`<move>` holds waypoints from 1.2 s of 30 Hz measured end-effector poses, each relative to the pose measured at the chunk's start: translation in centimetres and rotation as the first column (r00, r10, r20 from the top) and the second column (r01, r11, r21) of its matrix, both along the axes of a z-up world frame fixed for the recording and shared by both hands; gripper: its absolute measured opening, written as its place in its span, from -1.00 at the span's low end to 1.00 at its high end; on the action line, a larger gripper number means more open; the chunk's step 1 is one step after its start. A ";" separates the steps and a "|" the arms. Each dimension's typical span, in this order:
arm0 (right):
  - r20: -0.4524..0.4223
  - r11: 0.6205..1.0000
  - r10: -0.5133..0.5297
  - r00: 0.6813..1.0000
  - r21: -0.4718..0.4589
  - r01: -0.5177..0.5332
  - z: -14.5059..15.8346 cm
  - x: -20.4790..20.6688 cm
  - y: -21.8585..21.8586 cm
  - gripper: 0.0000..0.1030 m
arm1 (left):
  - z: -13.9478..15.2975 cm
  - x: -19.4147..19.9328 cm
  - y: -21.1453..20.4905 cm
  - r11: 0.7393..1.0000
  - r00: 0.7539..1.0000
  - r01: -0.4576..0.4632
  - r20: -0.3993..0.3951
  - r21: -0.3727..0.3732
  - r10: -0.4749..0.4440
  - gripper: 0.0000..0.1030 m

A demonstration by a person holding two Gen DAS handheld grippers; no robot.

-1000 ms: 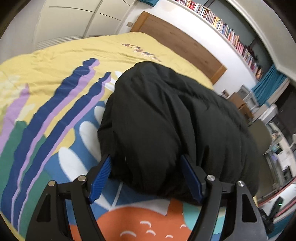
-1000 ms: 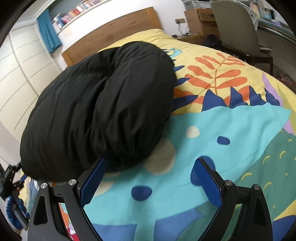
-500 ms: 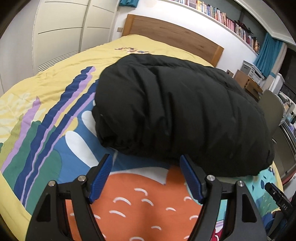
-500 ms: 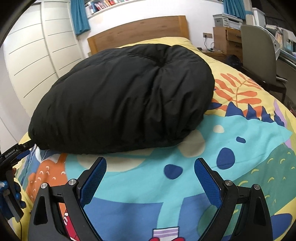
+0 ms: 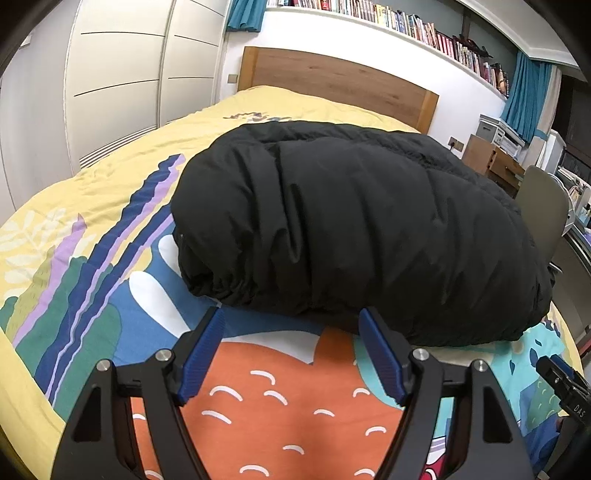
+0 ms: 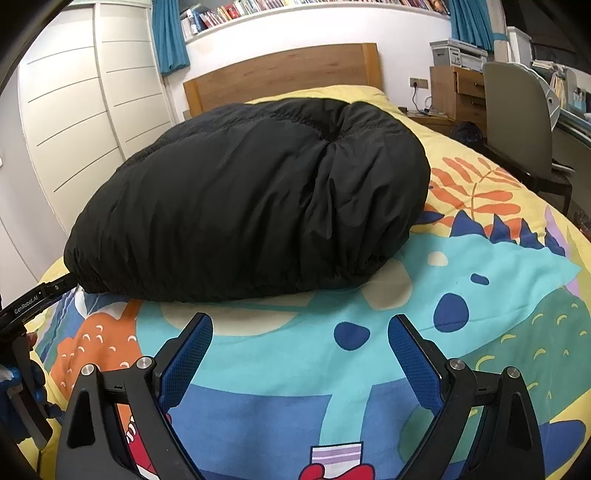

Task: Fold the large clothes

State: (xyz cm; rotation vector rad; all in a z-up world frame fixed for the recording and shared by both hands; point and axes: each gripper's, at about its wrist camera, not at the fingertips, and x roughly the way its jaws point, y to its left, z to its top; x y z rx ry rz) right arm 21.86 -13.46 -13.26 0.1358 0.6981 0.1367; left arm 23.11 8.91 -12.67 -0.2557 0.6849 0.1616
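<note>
right gripper (image 6: 300,334) jaws spread wide, empty, above the patterned bedspread (image 6: 480,295) | black puffy jacket (image 6: 251,199) bundled just beyond the fingertips, apart | wooden headboard (image 6: 284,74) behind it

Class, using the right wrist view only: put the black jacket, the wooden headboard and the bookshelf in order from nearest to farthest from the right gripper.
1. Black jacket: a folded bundle on the bedspread, just ahead of the open right gripper.
2. Headboard: behind the jacket, at the bed's far end.
3. Bookshelf: high on the wall above the headboard.
</note>
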 end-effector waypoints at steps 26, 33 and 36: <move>0.013 1.000 0.008 1.000 -0.006 -0.008 0.0 -0.8 1.1 0.88 | 1.0 -0.2 -3.0 0.996 1.000 0.025 -0.003 0.088 -0.025 0.43; 0.010 1.000 0.015 1.000 -0.009 -0.014 0.3 -1.2 1.3 0.88 | 1.1 -0.8 -3.5 0.993 0.999 0.032 0.001 0.115 -0.033 0.43; 0.015 1.000 0.014 1.000 -0.008 -0.013 0.5 -1.5 1.4 0.88 | 1.0 -1.0 -3.6 0.992 0.999 0.039 -0.004 0.120 -0.039 0.43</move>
